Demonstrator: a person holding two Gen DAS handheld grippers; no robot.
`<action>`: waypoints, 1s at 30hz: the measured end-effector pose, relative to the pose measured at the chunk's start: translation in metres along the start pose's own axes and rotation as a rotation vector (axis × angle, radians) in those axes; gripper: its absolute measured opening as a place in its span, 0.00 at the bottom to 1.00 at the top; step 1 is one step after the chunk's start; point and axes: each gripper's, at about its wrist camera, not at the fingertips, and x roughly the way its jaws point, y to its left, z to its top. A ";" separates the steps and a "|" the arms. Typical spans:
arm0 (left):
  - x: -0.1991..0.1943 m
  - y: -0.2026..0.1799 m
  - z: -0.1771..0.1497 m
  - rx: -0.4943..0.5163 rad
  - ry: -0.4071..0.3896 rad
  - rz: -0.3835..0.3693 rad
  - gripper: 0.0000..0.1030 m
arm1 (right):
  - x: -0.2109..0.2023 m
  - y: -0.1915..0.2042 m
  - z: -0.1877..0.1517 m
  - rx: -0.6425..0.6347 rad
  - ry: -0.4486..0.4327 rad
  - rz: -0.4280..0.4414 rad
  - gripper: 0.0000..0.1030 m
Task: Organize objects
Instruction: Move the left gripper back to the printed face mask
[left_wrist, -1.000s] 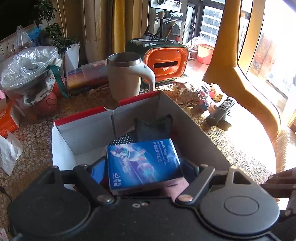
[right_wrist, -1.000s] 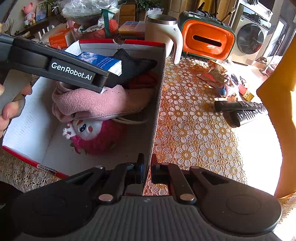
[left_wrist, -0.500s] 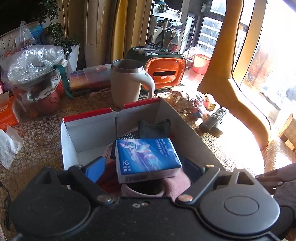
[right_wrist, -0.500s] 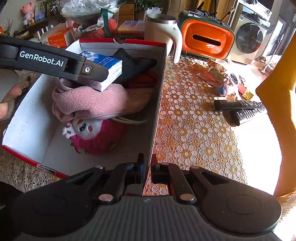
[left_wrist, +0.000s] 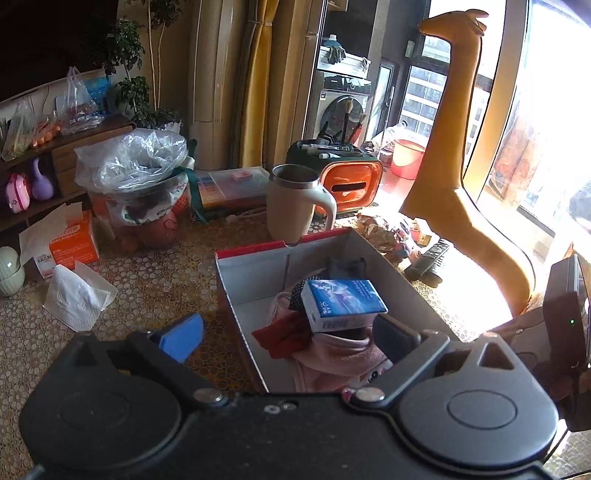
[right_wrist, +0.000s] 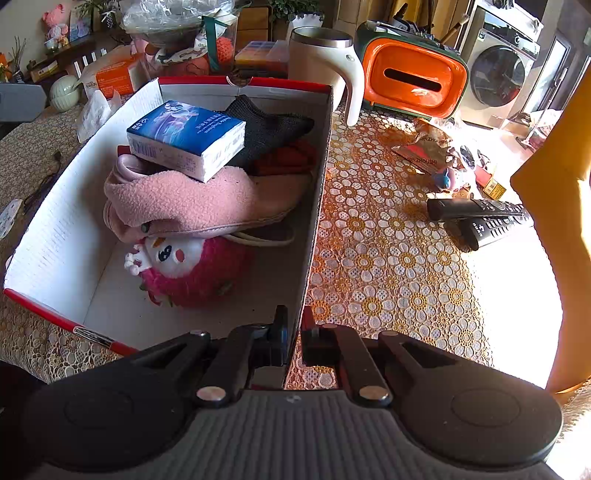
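Observation:
An open white cardboard box (left_wrist: 258, 258) with a red rim stands on the lace tablecloth. A blue tissue pack (left_wrist: 341, 302) lies free in the box (right_wrist: 55, 236), resting on a pink fluffy slipper (right_wrist: 184, 199). Beside it are a black sock (right_wrist: 266, 129), a red cloth (right_wrist: 288, 158) and a pink plush toy (right_wrist: 192, 269). My left gripper (left_wrist: 288, 332) hangs above and short of the box, its jaws still opening, with no object held between them. My right gripper (right_wrist: 293, 332) is shut on the box's near right wall (right_wrist: 317, 192).
Behind the box stand a cream mug (right_wrist: 325, 59) and an orange tissue holder (right_wrist: 410, 77). Two black remotes (right_wrist: 480, 214) and snack wrappers (right_wrist: 424, 147) lie to its right. A crumpled white tissue (left_wrist: 77, 295) and an orange carton (left_wrist: 72, 243) sit on the left.
My left gripper let go of the blue tissue pack, spread its jaws wider and drew back and up out of the box. The pack stays on the slipper. The right gripper kept still.

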 end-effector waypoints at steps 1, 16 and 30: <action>-0.009 0.008 -0.001 0.000 -0.008 0.011 0.98 | 0.000 0.000 0.000 0.000 0.000 0.000 0.06; -0.065 0.110 -0.058 -0.093 0.021 0.215 0.99 | -0.001 0.000 -0.002 -0.002 0.005 -0.005 0.06; -0.023 0.173 -0.131 -0.144 0.148 0.306 0.99 | 0.000 0.004 0.001 -0.010 0.025 -0.022 0.06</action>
